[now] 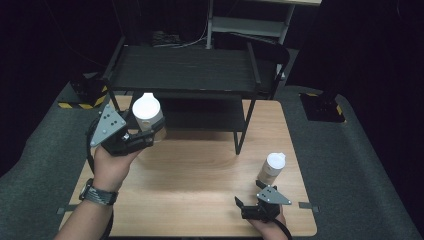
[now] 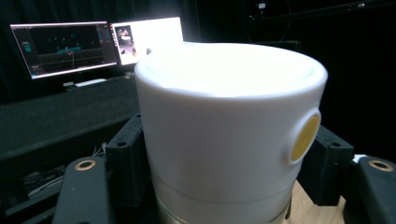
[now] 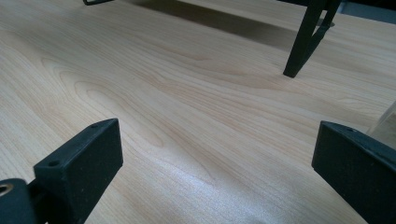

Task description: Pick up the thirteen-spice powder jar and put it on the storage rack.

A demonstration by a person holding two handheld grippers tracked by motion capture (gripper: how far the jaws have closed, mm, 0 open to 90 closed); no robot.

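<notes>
My left gripper (image 1: 144, 133) is raised over the table's left back part, shut on a jar with a white cap (image 1: 146, 111). In the left gripper view the white cap (image 2: 224, 121) stands upright between the black pads (image 2: 128, 163), and a yellow dot (image 2: 303, 137) marks its right side. A second white-capped bottle (image 1: 273, 167) stands on the table at the right. My right gripper (image 1: 249, 195) rests low near the front edge just below that bottle, open and empty. In the right gripper view the gripper (image 3: 219, 154) points across bare wood, with the bottle's clear edge (image 3: 386, 122) by the right jaw.
A black two-level rack (image 1: 185, 70) spans the back of the wooden table (image 1: 200, 200); its front right leg (image 1: 241, 135) (image 3: 303, 42) stands mid-table. Lit monitors (image 2: 65, 46) sit beyond the rack. Dark mats surround the table.
</notes>
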